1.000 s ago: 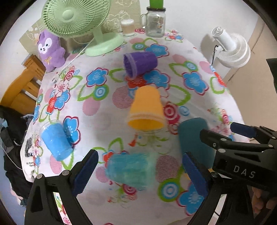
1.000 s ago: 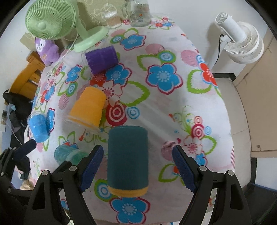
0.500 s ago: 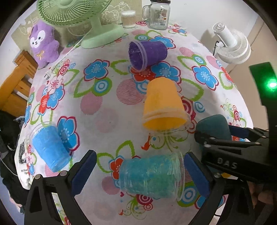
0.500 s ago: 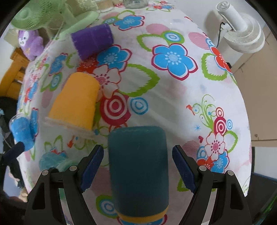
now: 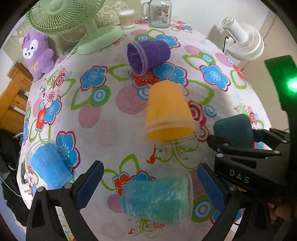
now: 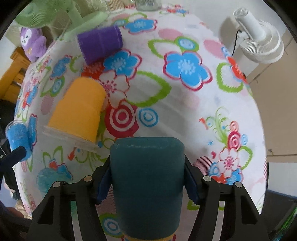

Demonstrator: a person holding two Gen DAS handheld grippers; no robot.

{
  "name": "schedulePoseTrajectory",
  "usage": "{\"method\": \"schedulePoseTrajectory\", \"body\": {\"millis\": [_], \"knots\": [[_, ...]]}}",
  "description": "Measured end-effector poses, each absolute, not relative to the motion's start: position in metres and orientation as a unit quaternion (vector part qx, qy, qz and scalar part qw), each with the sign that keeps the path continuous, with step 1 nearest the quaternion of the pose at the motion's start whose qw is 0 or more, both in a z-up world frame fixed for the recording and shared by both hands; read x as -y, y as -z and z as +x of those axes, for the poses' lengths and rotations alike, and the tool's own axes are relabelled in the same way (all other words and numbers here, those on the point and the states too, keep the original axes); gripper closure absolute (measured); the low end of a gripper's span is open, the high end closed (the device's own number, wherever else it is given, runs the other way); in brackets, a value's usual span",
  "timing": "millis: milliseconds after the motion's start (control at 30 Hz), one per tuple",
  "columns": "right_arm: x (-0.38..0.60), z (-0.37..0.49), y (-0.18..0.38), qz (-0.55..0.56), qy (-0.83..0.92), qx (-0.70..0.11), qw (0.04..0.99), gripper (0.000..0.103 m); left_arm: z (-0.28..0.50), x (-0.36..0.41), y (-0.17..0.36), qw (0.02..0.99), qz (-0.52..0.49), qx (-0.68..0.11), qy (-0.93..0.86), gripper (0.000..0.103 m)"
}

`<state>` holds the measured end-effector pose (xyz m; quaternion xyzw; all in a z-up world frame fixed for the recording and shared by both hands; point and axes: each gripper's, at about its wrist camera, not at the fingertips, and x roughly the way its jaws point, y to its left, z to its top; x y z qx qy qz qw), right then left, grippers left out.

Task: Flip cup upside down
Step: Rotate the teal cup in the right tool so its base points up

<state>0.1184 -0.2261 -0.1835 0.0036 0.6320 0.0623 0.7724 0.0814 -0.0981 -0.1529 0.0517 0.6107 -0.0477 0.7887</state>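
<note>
Presently: right tongs point(image 6: 147, 182) clamped on fuzzy dark-teal cup point(image 6: 146, 187), left tongs point(image 5: 148, 183) spread wide around ribbed translucent turquoise cup point(image 5: 156, 199) lying sideways, glossy floral table point(image 5: 111, 129).

The tabletop point(image 5: 118, 133), under a flowered cloth, carries purple point(image 5: 148, 55), orange point(image 5: 168, 111), blue point(image 5: 49, 165) and teal point(image 5: 156, 200) cups on their sides, a green fan point(image 5: 100, 39) and a jar point(image 5: 160, 13).

Bare cloth right of orange cup point(image 6: 78, 113); purple cup point(image 6: 99, 43) and green fan point(image 5: 74, 22) behind.
</note>
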Motion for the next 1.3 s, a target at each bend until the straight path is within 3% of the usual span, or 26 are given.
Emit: {"method": "schedulePoseTrajectory", "body": {"millis": [467,700,1033,1300], "knots": [[0.227,0.108,0.101,-0.012,-0.083,-0.55,0.831,0.034,0.073,0.103,0.088,0.814,0.038,-0.577,0.055,0.002],[0.221,0.095,0.064,-0.017,-0.116,-0.471,0.875,0.034,0.063,0.093,0.063,0.827,0.018,-0.56,0.051,0.002],[0.2,0.066,0.079,-0.042,-0.169,-0.325,0.929,0.034,0.058,0.061,0.094,0.837,0.023,-0.546,0.01,0.002],[0.205,0.069,0.125,-0.01,-0.147,-0.305,0.941,0.034,0.065,0.044,0.13,0.847,0.019,-0.532,0.004,0.002]]}}
